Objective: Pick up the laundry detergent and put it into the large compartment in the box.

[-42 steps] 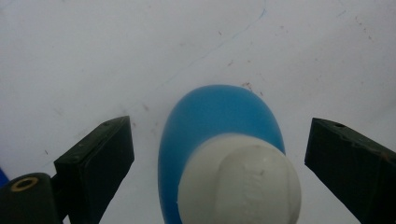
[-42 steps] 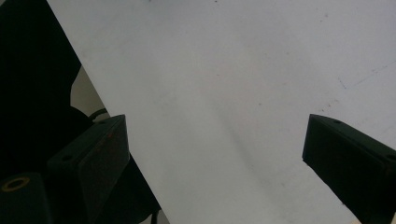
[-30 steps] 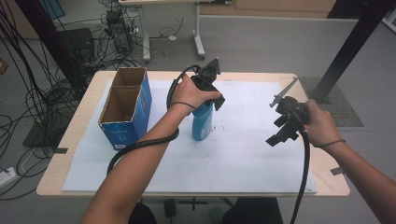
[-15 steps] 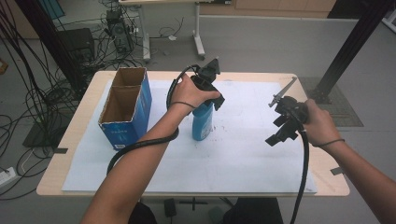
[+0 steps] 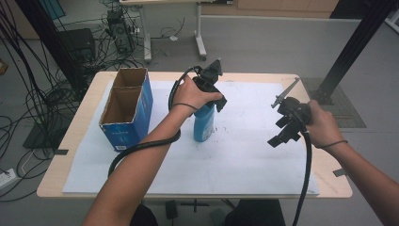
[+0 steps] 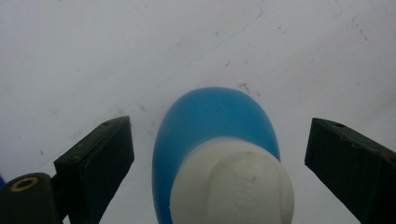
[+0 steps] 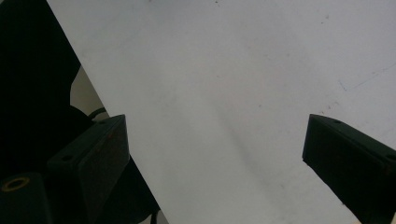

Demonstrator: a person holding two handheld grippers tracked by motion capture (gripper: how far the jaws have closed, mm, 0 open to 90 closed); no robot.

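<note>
A blue bottle (image 5: 203,126) with a white cap (image 6: 233,186) stands upright on the white sheet (image 5: 244,160) near the table's middle. My left gripper (image 5: 210,104) points straight down over its top. In the left gripper view the gripper (image 6: 219,140) is open, with its jaws either side of the cap and a gap to each. My right gripper (image 5: 281,132) hangs over the sheet at the right, well apart from the bottle. It (image 7: 215,140) is open with nothing between its jaws, and plain white sheet (image 7: 224,84) lies below.
An open-topped blue cardboard box (image 5: 123,113) with two compartments stands at the left of the sheet, a hand's width from the bottle. The wooden table edge (image 5: 70,136) borders the sheet. Cables trail from both grippers toward the front edge.
</note>
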